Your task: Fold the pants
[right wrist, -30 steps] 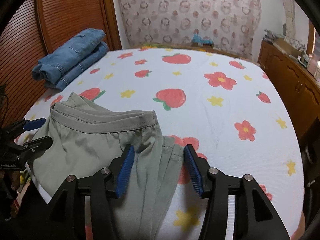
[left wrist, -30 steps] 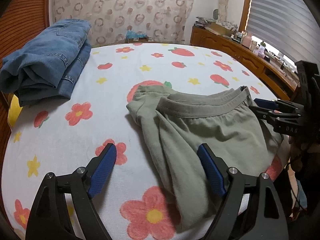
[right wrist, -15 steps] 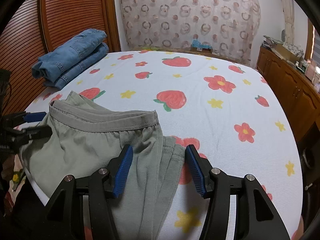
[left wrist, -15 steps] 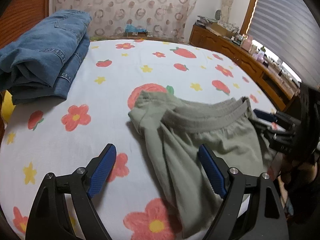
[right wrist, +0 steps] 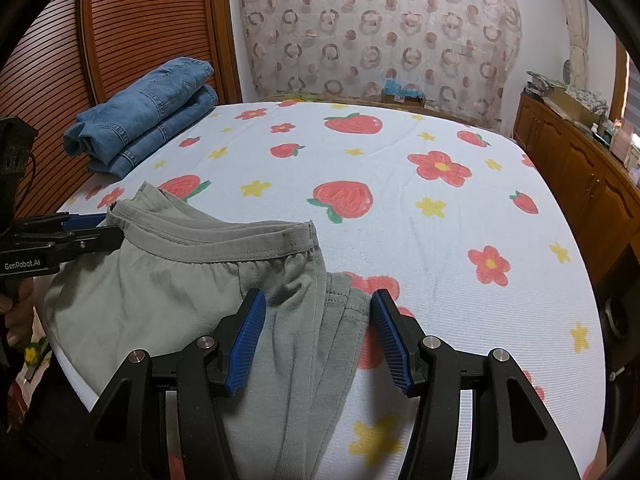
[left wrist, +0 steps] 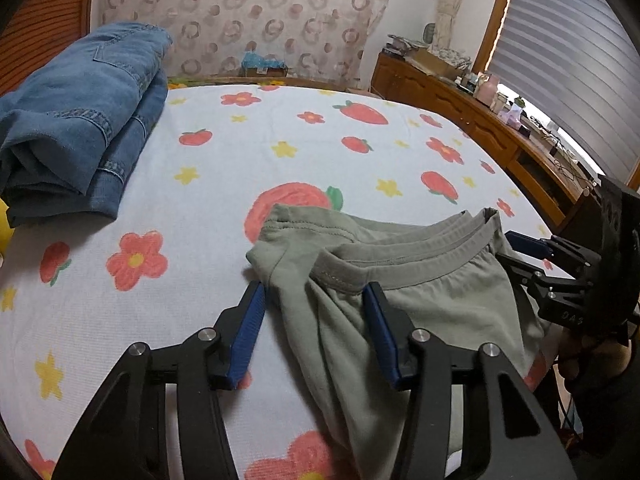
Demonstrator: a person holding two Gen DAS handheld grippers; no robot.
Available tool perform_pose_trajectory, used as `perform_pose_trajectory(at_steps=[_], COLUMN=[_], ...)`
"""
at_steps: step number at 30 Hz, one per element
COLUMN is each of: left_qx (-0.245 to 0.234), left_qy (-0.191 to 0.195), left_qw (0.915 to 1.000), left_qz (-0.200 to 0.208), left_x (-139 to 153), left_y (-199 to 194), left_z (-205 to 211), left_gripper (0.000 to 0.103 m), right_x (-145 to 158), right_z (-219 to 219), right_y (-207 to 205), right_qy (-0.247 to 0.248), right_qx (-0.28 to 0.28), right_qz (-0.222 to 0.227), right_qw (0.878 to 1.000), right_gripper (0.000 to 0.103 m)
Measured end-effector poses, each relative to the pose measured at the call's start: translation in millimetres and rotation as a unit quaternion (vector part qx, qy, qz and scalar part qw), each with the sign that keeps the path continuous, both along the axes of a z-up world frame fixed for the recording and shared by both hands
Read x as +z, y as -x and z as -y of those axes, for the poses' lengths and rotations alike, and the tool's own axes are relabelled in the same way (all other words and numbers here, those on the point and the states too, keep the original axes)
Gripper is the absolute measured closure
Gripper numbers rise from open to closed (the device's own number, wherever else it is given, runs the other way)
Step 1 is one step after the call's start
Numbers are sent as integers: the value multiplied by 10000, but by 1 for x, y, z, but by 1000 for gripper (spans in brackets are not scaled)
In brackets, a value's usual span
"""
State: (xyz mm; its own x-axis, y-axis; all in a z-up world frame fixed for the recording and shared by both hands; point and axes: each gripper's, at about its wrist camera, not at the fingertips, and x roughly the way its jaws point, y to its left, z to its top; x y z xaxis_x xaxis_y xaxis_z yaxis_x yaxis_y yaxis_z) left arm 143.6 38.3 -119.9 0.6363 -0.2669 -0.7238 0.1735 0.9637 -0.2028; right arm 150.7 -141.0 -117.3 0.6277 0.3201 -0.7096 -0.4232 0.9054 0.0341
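Note:
Grey-green pants [left wrist: 420, 300] lie folded near the front edge of the bed, waistband facing the far side; they also show in the right wrist view [right wrist: 168, 292]. My left gripper [left wrist: 316, 324] is open, its jaws straddling the left corner of the pants where the waistband ends. My right gripper [right wrist: 318, 332] is open, its jaws straddling the stacked leg hems at the pants' right edge. Each gripper shows in the other's view: the right one [left wrist: 532, 256] at the waistband's right end, the left one [right wrist: 92, 230] at its left end.
Folded blue jeans [left wrist: 80, 120] sit at the bed's far left corner, also in the right wrist view [right wrist: 144, 120]. The bed sheet [right wrist: 400, 208] has strawberry and flower prints. A wooden cabinet [left wrist: 480, 128] runs along the right. A slatted wooden door [right wrist: 120, 40] stands left.
Both grippers have moved forward and down onto the pants. The left gripper's jaws have narrowed and now straddle the left corner of the pants.

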Motion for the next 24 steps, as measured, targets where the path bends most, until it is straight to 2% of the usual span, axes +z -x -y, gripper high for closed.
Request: perform_pose_trajectory(at_steps=[8,12,15,17,18,20,24], left_qx=[20,30,116,121,107,90,51], left_qy=[-72,-38,186,178,165,212,238], left_qw=[9999,10000,9998,9998,9998,9997,9997], left_qz=[68,49,5,3,1,-13,0], left_x=[0,-1,-1,-1,-1,-1,-1], left_y=[1,0,0,0,0,-1,0], left_z=[1,0,-5,-5,-4,-5,-2], left_gripper=[52,52,52,53,57,61,73], right_x=[8,10,11,11,11,10,8], right_z=[7,5,3,3,4,4,1], right_y=[-8,-6,-10,-12,-13,-15,-15], right_qy=[-60,-39,-31,-78,-120,-266,-332], right_qx=[-65,50,94,95,86,124,191], right_qz=[-459,-526,-545,-564,-574,-630,-642], right_qw=[9989,9986,9985,9983,9982,9976,9972], right_gripper=[45,49,59,66,68,83,90])
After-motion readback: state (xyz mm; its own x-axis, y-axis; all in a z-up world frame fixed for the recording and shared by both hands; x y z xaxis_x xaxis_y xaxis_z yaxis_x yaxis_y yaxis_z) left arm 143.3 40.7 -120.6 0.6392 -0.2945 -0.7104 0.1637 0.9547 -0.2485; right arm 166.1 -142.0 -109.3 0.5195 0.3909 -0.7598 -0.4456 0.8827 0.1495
